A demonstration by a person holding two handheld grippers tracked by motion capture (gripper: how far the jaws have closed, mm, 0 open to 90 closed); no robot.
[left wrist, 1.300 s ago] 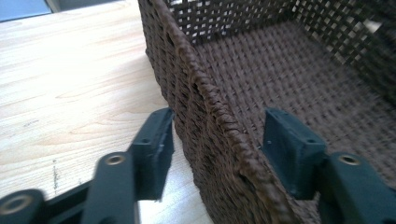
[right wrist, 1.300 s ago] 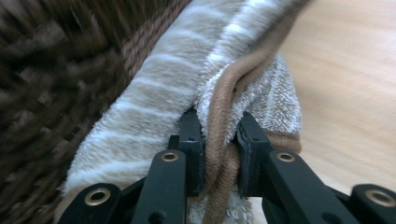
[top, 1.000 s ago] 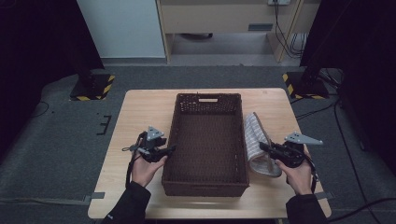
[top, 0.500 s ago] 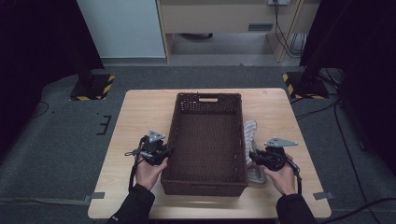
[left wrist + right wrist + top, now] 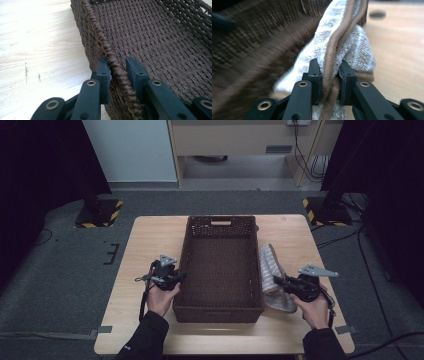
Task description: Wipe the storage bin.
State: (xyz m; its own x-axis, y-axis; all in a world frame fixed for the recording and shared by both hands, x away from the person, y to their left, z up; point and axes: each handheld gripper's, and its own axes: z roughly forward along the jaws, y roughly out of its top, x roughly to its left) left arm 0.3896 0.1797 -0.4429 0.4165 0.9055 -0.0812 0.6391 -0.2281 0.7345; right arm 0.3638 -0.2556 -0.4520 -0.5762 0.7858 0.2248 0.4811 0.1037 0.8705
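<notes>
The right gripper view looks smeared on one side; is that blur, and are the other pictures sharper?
Yes: in the right gripper view the basket at left is streaked by motion blur, while the slipper between the jaws stays fairly crisp. The left gripper view is sharp on the basket rim, with bright glare washing out the table. The high view is dim, dark at its edges.

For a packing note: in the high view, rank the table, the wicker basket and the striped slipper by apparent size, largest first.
1. table
2. wicker basket
3. striped slipper, part hidden by the right gripper
</notes>
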